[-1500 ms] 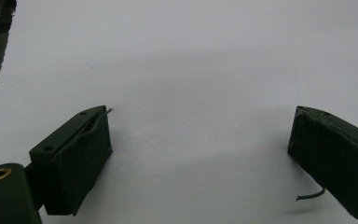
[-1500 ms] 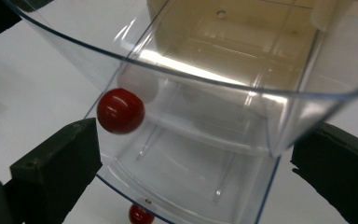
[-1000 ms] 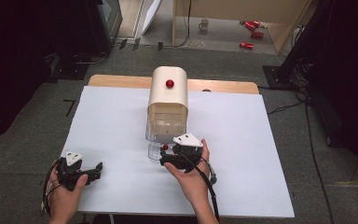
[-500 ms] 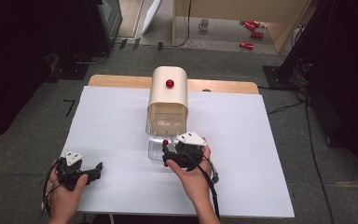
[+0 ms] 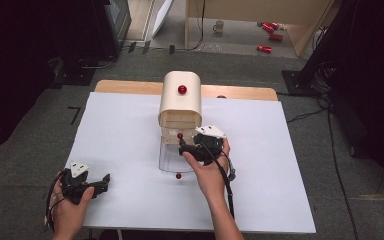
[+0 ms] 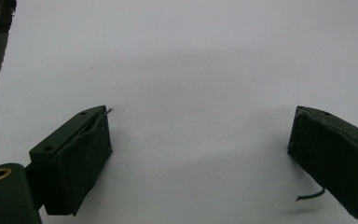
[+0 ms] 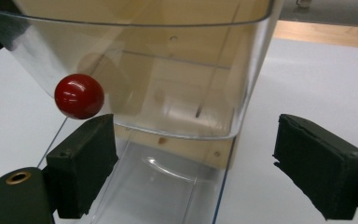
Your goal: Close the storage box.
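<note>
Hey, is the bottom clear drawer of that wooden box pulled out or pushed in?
Pulled out: the clear drawer juts forward from the wooden box onto the table.

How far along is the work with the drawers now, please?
Done: the bottom clear drawer stands pulled out of the wooden cabinet. In hand: the right hand-held gripper sits by the upper drawer's red knob, jaws just opened, knob not between them. Left: moving that upper drawer, probably.

No readable text, label, brand, number or sign appears on anything here.
</note>
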A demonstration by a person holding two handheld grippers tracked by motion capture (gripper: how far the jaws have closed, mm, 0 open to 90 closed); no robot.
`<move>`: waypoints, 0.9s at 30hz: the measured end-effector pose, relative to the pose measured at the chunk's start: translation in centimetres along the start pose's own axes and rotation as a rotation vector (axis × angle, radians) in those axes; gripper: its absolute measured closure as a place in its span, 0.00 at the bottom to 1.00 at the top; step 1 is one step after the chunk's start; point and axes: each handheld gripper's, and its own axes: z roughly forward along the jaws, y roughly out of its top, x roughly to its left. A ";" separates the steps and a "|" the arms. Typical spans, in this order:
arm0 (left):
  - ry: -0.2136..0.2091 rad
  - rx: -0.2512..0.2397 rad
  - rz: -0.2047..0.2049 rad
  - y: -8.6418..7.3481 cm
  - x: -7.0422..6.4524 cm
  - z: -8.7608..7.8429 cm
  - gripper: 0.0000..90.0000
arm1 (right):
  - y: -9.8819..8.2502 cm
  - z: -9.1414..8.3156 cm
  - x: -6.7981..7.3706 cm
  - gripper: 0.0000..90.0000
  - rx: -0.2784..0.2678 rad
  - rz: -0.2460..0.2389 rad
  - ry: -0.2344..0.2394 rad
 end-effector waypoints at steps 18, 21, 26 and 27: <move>0.000 -0.001 -0.002 0.0 0.0 0.0 0.06 | -0.4 0.2 -0.9 0.01 0.052 -0.019 -0.014; 0.000 -0.001 -0.001 0.0 0.0 0.0 0.06 | -1.2 -0.4 -0.8 0.00 0.071 -0.013 0.009; 0.000 0.000 -0.001 0.0 0.0 0.0 0.06 | -2.3 -1.4 -0.4 0.00 0.063 -0.016 0.032; 0.000 0.000 -0.001 0.0 0.0 0.0 0.06 | -2.5 -1.7 -0.2 0.00 0.062 -0.017 0.037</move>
